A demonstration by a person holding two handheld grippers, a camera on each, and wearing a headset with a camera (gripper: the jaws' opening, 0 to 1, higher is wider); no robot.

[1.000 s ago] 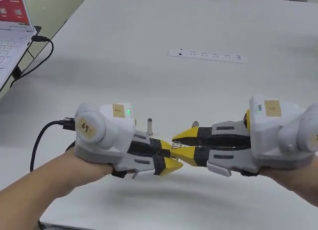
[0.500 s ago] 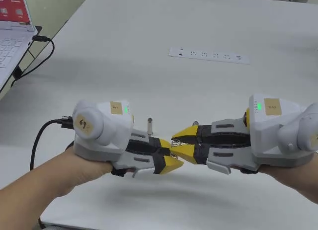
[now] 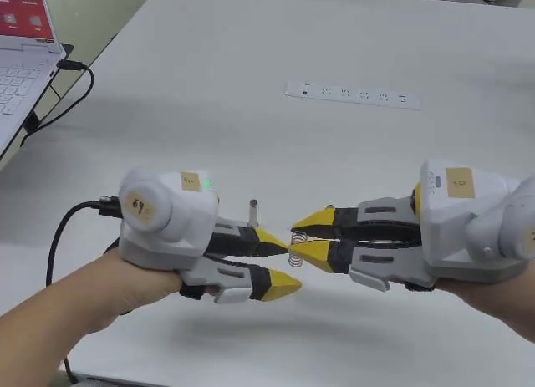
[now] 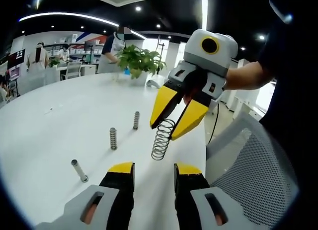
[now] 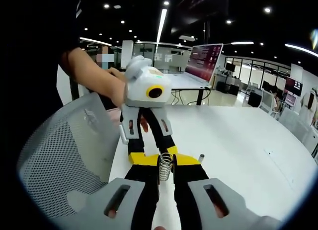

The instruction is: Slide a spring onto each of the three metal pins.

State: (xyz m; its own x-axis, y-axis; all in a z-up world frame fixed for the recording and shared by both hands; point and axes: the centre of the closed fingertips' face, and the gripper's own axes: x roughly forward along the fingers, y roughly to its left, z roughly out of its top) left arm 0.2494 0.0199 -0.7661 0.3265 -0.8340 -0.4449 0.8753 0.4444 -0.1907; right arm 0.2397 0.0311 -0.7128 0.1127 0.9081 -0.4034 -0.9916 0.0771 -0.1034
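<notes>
A small metal spring hangs from the yellow tips of my right gripper, which is shut on its upper end. My left gripper faces it from the left, open, with its jaws above and below the spring's level and not touching it. In the left gripper view the spring dangles from the right gripper just beyond my open left gripper. On the table behind stand two pins wearing springs and one bare pin. The bare pin rises behind the jaws.
A white power strip lies further back on the white table. A laptop sits at the far left, and a black cable runs to the left gripper. A mesh chair back is behind the left hand.
My left gripper has opened and let go of the spring, its lower jaw dropping away. The spring now hangs from the right gripper alone.
</notes>
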